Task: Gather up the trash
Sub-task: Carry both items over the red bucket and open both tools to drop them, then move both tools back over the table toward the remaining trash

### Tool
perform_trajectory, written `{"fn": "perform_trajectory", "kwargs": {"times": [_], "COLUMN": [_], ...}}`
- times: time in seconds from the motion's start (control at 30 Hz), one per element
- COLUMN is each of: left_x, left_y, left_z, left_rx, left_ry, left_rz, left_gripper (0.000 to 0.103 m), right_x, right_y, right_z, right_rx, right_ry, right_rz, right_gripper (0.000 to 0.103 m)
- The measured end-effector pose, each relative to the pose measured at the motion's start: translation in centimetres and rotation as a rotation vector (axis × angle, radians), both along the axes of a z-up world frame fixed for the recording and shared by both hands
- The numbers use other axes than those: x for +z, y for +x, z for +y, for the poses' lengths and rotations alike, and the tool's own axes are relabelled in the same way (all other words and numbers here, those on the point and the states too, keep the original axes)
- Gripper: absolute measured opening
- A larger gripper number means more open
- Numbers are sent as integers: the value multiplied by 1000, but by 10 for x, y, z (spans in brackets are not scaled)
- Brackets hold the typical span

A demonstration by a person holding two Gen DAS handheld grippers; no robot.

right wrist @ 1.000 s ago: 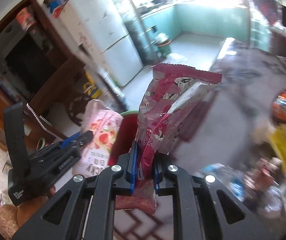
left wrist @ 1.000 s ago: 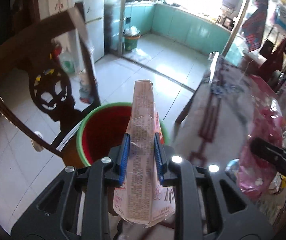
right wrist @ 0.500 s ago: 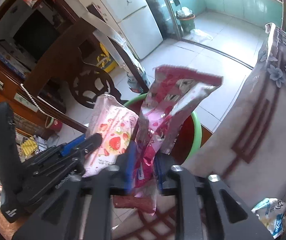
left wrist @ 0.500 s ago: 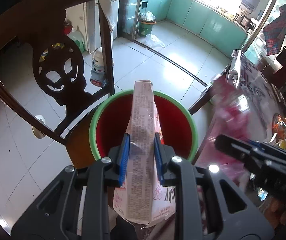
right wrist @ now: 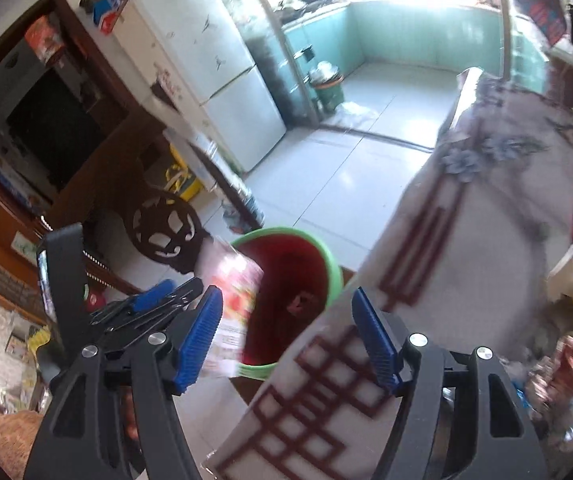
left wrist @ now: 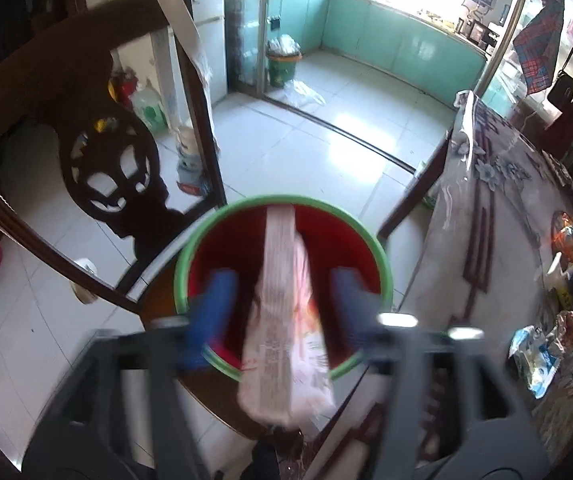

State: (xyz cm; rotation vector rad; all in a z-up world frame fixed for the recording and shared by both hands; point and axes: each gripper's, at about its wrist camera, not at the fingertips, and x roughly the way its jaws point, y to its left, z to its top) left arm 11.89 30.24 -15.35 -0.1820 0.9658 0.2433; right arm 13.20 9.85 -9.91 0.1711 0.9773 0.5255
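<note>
Pink snack wrapper hangs over the red bucket with green rim, between my left gripper fingers, whose jaws are opening, pads clear of it; my right gripper stands wide and empty beside the patterned tablecloth

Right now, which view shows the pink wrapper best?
The left wrist view: the pink wrapper fills the centre between the opening jaws of the left hand-held gripper, over the red bucket. The right wrist view shows only a blurred part beside the bucket rim.
</note>
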Motion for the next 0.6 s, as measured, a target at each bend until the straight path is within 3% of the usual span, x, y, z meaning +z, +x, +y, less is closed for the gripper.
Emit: {"fn": "perform_trajectory", "kwargs": {"times": [0.17, 0.37, 0.5, 0.6], "left_x": [13, 44, 63, 68], "left_y": [0, -8, -16, -20], "left_z": [-25, -87, -147, -193], "left_rx": [-45, -138, -240, -304], "left_ry": [-3, -44, -85, -144], "left_rz": [-26, -101, -132, -122], "left_gripper": [75, 78, 82, 85], "right_x": [16, 33, 26, 9], "right_y": [-22, -47, -60, -68], "right_z": [-39, -133, -220, -313], "right_rx": [-65, -200, -388, -624], "right_ry": [-1, -45, -101, -180], "right_rz": [-32, -66, -34, 27], "right_gripper": [66, 66, 68, 72]}}
